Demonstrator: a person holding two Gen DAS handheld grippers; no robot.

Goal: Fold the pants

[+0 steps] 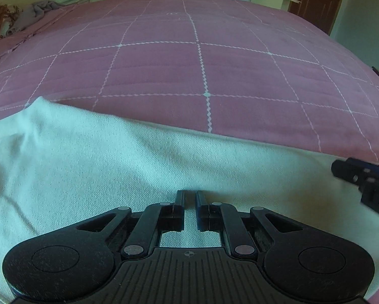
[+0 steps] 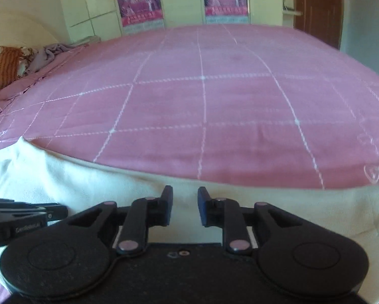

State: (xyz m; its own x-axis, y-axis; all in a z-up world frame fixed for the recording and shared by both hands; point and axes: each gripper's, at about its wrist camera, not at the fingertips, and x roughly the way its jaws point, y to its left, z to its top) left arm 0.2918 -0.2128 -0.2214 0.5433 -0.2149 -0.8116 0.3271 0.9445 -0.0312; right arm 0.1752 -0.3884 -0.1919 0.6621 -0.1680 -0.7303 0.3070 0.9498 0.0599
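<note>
The pants (image 1: 93,157) lie as a pale cream band across the near edge of the pink bed (image 1: 189,71), directly under and ahead of both tools. Their long axis runs left to right across both views, with the far edge of the cloth forming a line against the quilted cover just beyond the fingertips.

The left gripper (image 1: 190,193) points down onto the cloth near the middle of the band. Its 2 fingers stand almost together with only a narrow slit between them; it reads as closed, though whether a thin pinch of fabric sits in that slit cannot be told. The right gripper (image 2: 185,190) hangs over the same band further to the right, its jaws apart with a clear gap and nothing between them, the cloth lying below.

The coming move appears to turn on the far edge: it lies straight ahead of both tools, so carrying the fabric forward or back across its short width would make the fold. The 2 tools sit side by side, neither clearly nearer that edge.

The left wrist view shows the raised, bunched left end of the cloth sharply and catches the right tool at its right border. The right wrist view, somewhat blurred, shows the band's right end near the bed's edge and the left tool at its left border.
</note>
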